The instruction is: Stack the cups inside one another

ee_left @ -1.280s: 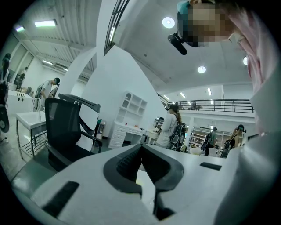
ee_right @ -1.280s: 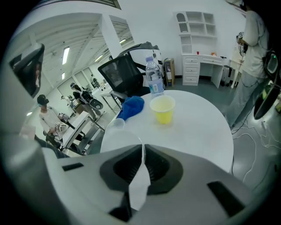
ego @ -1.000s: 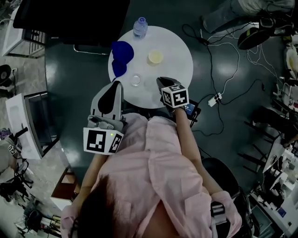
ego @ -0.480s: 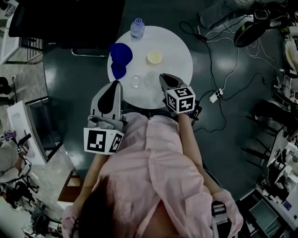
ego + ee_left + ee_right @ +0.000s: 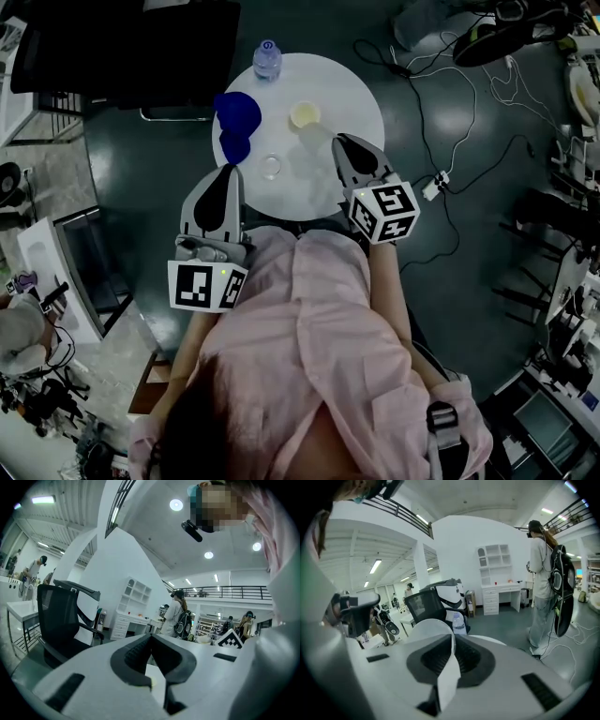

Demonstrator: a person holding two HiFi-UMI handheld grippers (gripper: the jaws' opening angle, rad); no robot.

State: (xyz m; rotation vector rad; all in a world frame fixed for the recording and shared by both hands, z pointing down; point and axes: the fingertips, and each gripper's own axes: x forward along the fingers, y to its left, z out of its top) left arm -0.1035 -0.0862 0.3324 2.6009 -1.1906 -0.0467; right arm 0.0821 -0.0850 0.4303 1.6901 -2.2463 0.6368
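Right gripper view: the right gripper (image 5: 453, 638) pinches a thin translucent plastic cup (image 5: 425, 631) by its wall, and it may slip or buckle; the left gripper (image 5: 151, 636) is closed and empty.

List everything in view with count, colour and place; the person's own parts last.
table: one, white, before the person
water bottle: one, clear, table's far edge
blue cups: two, blue, table's left side, side by side
yellowish cup: one, pale yellow, mid-table
clear cup: one, transparent, table's near side
held cup: one, whitish, wall pinched between the right jaws
office chair: one, black, beyond the table
plug and cables: several, black and white, floor right of table
bystander: one, white top, standing at right
shirt: one, pink, on the person
left gripper: one, grey, jaws together, empty
right gripper: one, grey, over the table's near right
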